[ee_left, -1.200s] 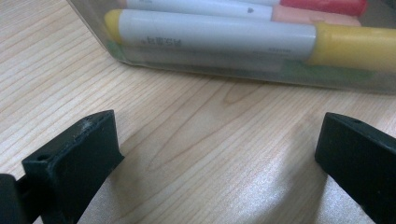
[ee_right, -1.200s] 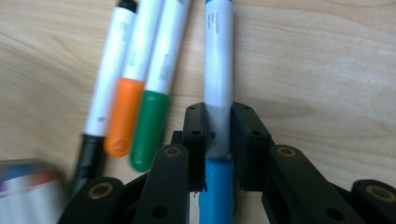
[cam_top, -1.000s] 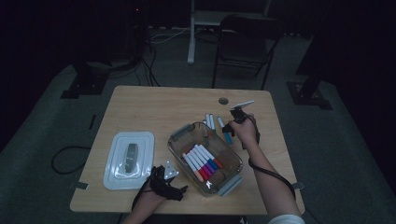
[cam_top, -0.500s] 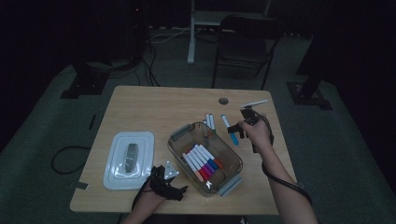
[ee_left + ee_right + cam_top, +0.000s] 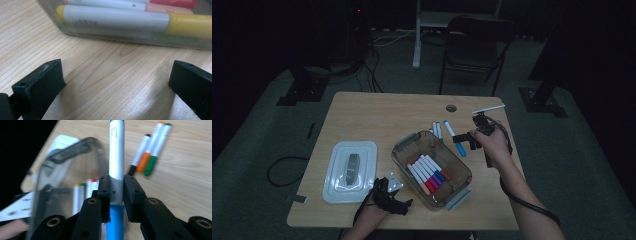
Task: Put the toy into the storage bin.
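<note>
Pale wood-grain tabletop (image 5: 377, 115) carried a clear plastic bin (image 5: 404, 161) of cylindrical markers (image 5: 428, 173). Right gripper (image 5: 116, 188) clenched a blue-capped white marker (image 5: 116, 150), bin just beside. Left gripper (image 5: 116, 75), jaws released and wide apart, faced the bin's smooth wall.

The table (image 5: 100, 82) is pale wood-grain laminate with a soft sheen. Beside it, the box (image 5: 125, 41) is smoky clear plastic. The marker (image 5: 116, 157) is smooth glossy plastic (white barrel, blue cap), clamped by matt black pads (image 5: 132, 195).
</note>
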`<state>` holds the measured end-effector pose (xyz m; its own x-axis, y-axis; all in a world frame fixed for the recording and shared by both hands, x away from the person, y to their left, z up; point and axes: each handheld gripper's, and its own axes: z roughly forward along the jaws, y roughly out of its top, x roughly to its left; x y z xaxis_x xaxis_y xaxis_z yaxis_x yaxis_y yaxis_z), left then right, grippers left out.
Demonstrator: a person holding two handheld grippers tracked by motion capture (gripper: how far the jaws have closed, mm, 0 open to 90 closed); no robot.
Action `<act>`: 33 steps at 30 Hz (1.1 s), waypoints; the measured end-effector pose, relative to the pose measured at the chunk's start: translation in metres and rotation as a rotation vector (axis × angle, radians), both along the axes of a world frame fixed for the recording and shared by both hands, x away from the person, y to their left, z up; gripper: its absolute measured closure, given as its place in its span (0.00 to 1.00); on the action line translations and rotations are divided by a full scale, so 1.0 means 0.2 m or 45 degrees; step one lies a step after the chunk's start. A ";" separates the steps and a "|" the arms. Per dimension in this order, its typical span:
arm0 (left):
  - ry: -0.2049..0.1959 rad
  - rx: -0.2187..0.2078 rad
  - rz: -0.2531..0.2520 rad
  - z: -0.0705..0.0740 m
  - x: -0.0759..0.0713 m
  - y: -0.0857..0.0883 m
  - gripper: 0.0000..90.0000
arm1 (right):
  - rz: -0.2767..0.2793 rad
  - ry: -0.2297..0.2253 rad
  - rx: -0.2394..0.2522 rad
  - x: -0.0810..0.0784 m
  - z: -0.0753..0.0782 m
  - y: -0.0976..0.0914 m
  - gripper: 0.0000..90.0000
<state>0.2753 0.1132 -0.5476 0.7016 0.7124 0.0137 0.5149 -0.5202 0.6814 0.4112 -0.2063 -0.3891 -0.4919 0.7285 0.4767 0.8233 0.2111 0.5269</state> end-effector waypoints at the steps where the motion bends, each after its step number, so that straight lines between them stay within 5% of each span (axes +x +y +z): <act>1: -0.002 0.002 -0.001 0.00 0.00 0.00 0.00 | 0.021 -0.007 -0.003 -0.01 0.01 0.02 0.85; 12: 0.002 -0.001 0.000 0.00 0.00 0.00 0.00 | 0.199 0.000 0.044 -0.14 0.04 0.22 0.85; 33: 0.002 0.001 -0.001 0.00 0.00 0.00 0.00 | 0.400 0.181 -0.117 -0.18 -0.25 0.60 0.85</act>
<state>0.2753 0.1133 -0.5475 0.7023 0.7117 0.0132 0.5155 -0.5213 0.6801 0.3749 -0.0865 -0.4386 -0.6323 0.5954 0.4956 0.7743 0.5067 0.3791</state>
